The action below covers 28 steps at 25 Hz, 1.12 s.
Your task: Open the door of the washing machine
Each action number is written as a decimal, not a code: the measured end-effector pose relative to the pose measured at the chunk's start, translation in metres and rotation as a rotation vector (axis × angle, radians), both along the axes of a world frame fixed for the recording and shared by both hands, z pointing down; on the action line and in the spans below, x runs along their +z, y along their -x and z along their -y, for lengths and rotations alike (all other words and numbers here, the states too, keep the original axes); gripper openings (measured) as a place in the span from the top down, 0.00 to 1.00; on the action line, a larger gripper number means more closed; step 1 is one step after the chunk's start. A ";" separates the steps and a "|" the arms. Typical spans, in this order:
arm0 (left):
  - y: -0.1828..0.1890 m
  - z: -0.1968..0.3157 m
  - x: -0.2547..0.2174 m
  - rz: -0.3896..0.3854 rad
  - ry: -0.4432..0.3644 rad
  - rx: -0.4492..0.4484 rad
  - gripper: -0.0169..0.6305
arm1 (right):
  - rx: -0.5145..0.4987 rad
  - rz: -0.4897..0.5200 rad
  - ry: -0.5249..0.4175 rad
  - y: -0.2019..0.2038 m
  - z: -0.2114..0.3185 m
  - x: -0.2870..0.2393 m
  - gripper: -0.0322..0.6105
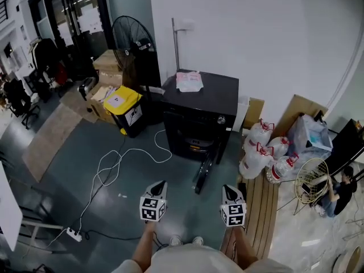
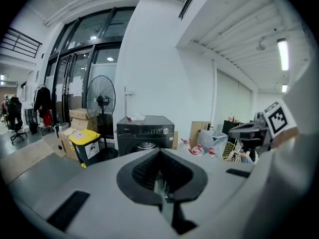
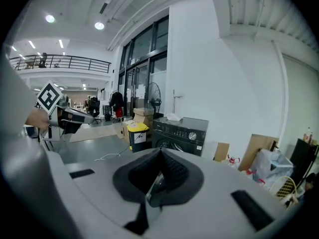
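A black washing machine (image 1: pixel 200 110) stands against the white wall, with a white bag (image 1: pixel 189 81) on its top. Its round door (image 1: pixel 203 174) hangs swung out toward me, edge-on, and the drum opening shows behind it. Both grippers are held up in the air well short of the machine, pointing at it. My left gripper (image 1: pixel 161 185) is shut with nothing in it, and its jaws (image 2: pixel 159 156) meet below the machine (image 2: pixel 145 133). My right gripper (image 1: pixel 228 189) is also shut and empty, its tip (image 3: pixel 158 156) lying under the machine (image 3: pixel 180 132).
Left of the machine stand a yellow-lidded bin (image 1: pixel 126 110), a standing fan (image 1: pixel 132 37) and cardboard boxes (image 1: pixel 107 63). A white cable (image 1: pixel 114 164) runs across the floor to a power strip (image 1: pixel 74 234). At the right are water jugs (image 1: pixel 264 149), wooden planks (image 1: pixel 263 209) and a seated person (image 1: pixel 341 191).
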State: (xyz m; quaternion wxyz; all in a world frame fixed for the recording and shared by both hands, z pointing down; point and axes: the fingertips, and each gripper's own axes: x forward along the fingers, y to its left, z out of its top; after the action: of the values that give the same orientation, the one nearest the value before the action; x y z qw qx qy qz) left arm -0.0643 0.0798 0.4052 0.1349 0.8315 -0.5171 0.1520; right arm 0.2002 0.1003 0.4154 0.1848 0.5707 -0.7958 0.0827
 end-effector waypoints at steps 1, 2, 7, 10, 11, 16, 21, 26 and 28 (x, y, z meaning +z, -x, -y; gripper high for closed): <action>0.001 -0.003 -0.005 -0.001 -0.006 -0.005 0.96 | 0.003 0.000 -0.005 -0.001 -0.003 -0.004 0.95; 0.003 -0.005 -0.010 -0.004 -0.014 -0.010 0.96 | 0.005 -0.001 -0.009 -0.002 -0.006 -0.008 0.95; 0.012 -0.015 -0.025 -0.009 -0.044 -0.031 0.96 | 0.000 -0.014 -0.028 -0.002 -0.019 -0.018 0.95; 0.015 -0.019 -0.029 -0.022 -0.052 -0.048 0.96 | -0.001 -0.019 -0.031 -0.003 -0.023 -0.020 0.95; 0.016 -0.021 -0.029 -0.026 -0.052 -0.051 0.96 | -0.001 -0.021 -0.031 -0.003 -0.026 -0.020 0.95; 0.023 -0.027 -0.027 -0.020 -0.047 -0.052 0.96 | 0.003 -0.018 -0.043 0.001 -0.028 -0.025 0.95; 0.027 -0.029 -0.025 -0.025 -0.041 -0.053 0.96 | 0.011 -0.020 -0.038 0.003 -0.029 -0.025 0.95; 0.026 -0.030 -0.024 -0.025 -0.034 -0.041 0.96 | 0.012 -0.026 -0.028 0.006 -0.032 -0.024 0.95; 0.025 -0.030 -0.022 -0.026 -0.031 -0.037 0.96 | 0.011 -0.028 -0.026 0.007 -0.032 -0.022 0.95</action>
State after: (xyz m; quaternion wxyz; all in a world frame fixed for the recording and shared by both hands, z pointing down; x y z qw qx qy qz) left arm -0.0893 0.1098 0.3835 0.1313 0.8257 -0.5328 0.1305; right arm 0.1935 0.1322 0.3932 0.1878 0.5787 -0.7909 0.0653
